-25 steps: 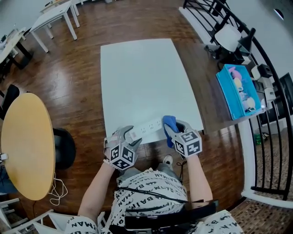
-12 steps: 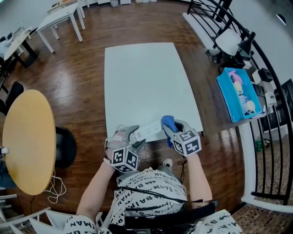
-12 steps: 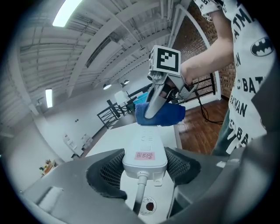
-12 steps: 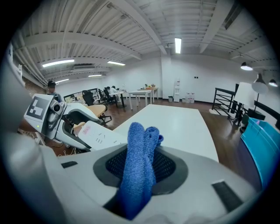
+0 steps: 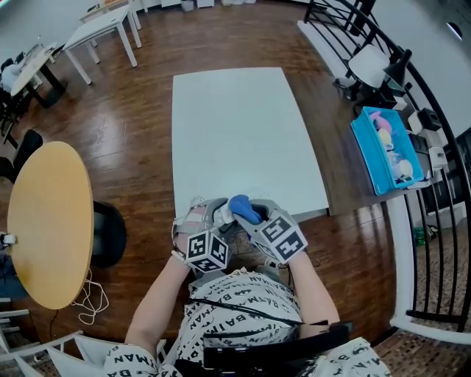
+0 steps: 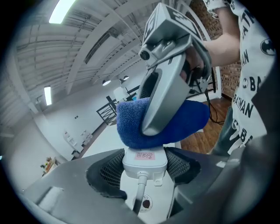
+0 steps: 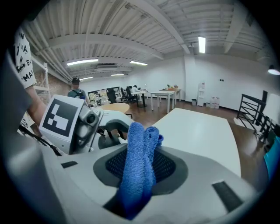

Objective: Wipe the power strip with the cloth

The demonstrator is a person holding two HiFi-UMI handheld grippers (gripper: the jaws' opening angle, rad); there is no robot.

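The white power strip sits end-on between my left gripper's jaws, which are shut on it; its cable runs back toward the camera. A folded blue cloth presses on the strip's far end, pinched in my right gripper. In the right gripper view the cloth stands upright between the shut jaws of the right gripper, with the left gripper just beyond. In the head view both grippers meet at the white table's near edge; the cloth shows and the strip is mostly hidden.
A round wooden table and a black stool stand to the left. A blue bin rests on a dark bench at right, beside a black railing. White desks stand at the back left.
The strip no longer lies along the table's front edge; it is turned end-on in the left gripper. The right gripper has carried the cloth leftward, close against the left gripper.
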